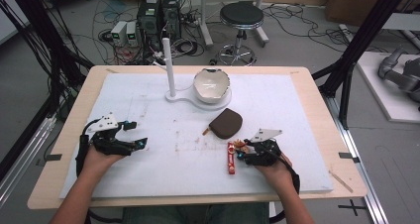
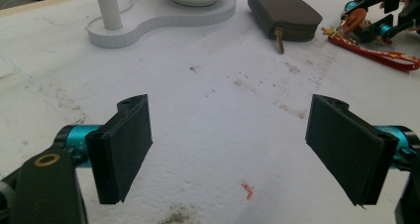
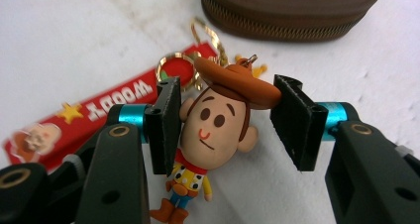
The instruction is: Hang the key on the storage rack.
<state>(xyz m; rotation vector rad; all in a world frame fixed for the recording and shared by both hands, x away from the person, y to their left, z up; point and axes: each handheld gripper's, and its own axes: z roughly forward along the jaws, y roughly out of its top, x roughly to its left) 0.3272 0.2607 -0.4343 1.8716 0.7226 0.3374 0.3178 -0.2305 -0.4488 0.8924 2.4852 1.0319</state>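
Grip status: right gripper (image 3: 223,120) is clamped on the cowboy figurine keychain (image 3: 218,130), jaws pressing the head at the ear and hat brim; figurine lies on the white foam mat (image 1: 148,105) near the front edge, its red strap (image 1: 231,158) just beside. Figurine looks light, rubbery and slightly yielding; the head is the firmest hold; strap and gold ring (image 3: 174,68) will dangle. Left gripper (image 2: 228,149) rests wide open, empty. Farther off: brown zip pouch (image 1: 226,123), then white bowl (image 1: 212,84).

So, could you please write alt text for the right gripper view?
The right gripper is clamped on the head of a cowboy figure keychain lying on the white table. Its red strap trails left; a brown zipped pouch lies beyond.
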